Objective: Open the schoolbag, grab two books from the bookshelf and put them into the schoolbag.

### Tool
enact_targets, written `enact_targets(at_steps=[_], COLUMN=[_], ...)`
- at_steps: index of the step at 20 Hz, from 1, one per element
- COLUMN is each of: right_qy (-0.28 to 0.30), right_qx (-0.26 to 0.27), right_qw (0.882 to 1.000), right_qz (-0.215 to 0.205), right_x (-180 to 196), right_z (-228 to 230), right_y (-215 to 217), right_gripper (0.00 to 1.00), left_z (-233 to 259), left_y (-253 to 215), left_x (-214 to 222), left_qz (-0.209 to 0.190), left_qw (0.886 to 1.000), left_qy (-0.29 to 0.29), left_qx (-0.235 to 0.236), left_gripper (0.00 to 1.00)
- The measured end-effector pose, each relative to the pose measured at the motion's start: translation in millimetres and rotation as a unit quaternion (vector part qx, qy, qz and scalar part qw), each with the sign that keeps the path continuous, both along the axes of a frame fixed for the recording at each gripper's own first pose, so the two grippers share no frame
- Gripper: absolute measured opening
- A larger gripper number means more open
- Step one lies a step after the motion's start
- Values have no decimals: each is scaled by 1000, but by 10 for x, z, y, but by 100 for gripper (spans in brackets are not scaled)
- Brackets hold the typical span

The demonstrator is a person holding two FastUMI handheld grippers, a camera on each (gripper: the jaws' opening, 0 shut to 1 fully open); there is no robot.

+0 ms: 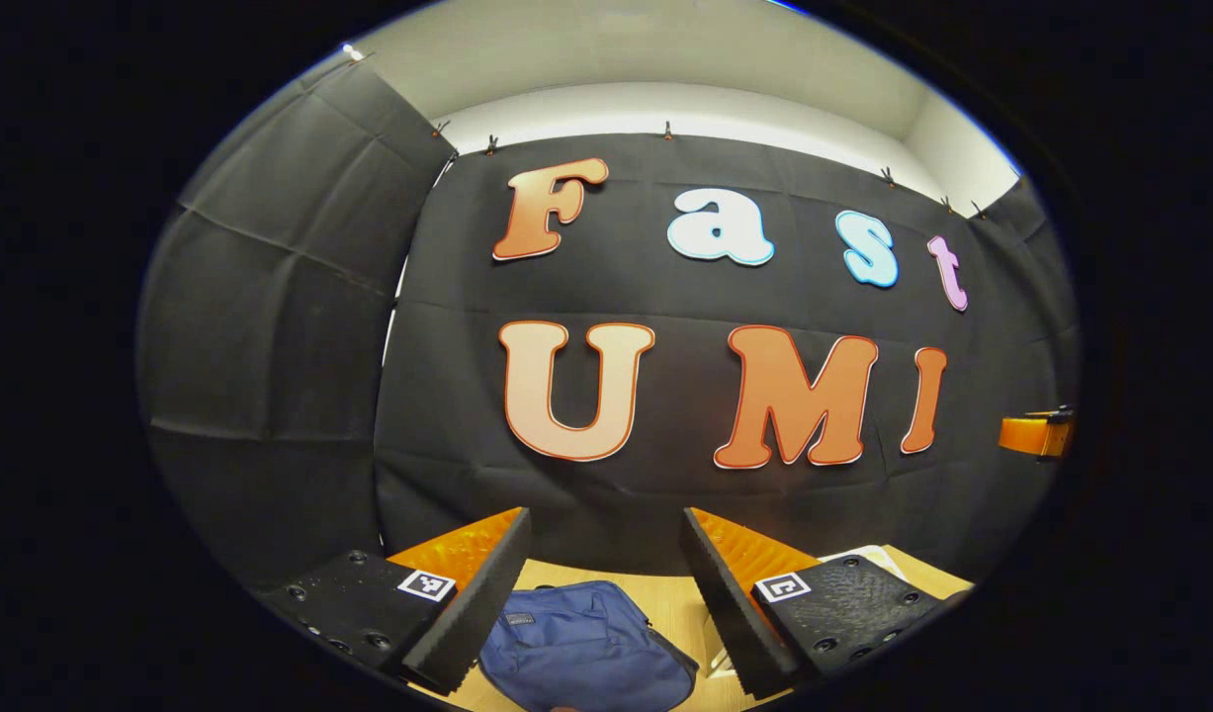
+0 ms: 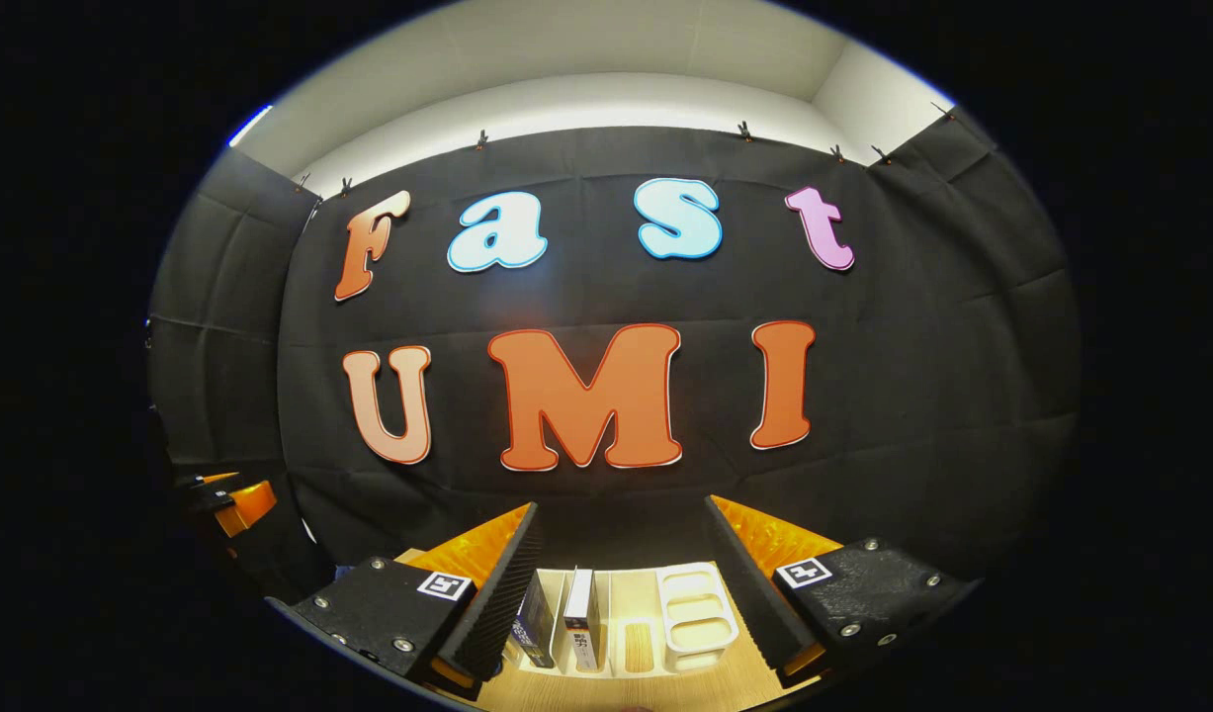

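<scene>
Wooden bench (image 1: pixel 665 598) held the zipped schoolbag (image 1: pixel 581 648) – books (image 2: pixel 566 623) sat shelved, both tongs (image 1: pixel 606 593) (image 2: pixel 621 583) wide, empty – nothing started.

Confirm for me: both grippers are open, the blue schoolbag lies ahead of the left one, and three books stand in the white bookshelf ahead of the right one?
Not three. The right gripper view shows two books standing in the white bookshelf. The rest holds: the left gripper and right gripper are open, and the blue schoolbag lies ahead of the left one.
</scene>
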State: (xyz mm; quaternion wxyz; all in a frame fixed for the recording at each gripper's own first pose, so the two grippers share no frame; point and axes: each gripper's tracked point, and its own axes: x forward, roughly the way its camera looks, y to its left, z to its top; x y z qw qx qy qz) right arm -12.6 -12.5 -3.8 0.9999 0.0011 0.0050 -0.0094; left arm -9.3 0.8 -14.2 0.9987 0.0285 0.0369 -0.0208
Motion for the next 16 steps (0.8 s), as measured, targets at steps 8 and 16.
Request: enact_targets(at_steps=[8,16], right_qy=[-1,2], right_qx=[6,2], right_qw=[1000,1000], right_qz=[-6,-8], right_x=[-35,-74], right_z=[8,-9], right_y=[-111,-102], right_gripper=[96,96], left_z=[-11,-73], left_y=[-59,-9], left_x=[-81,-121], left_qz=[-7,-5], left_qw=[1000,1000], left_qy=[2,7], left_qx=[-1,9], left_gripper=[93,93])
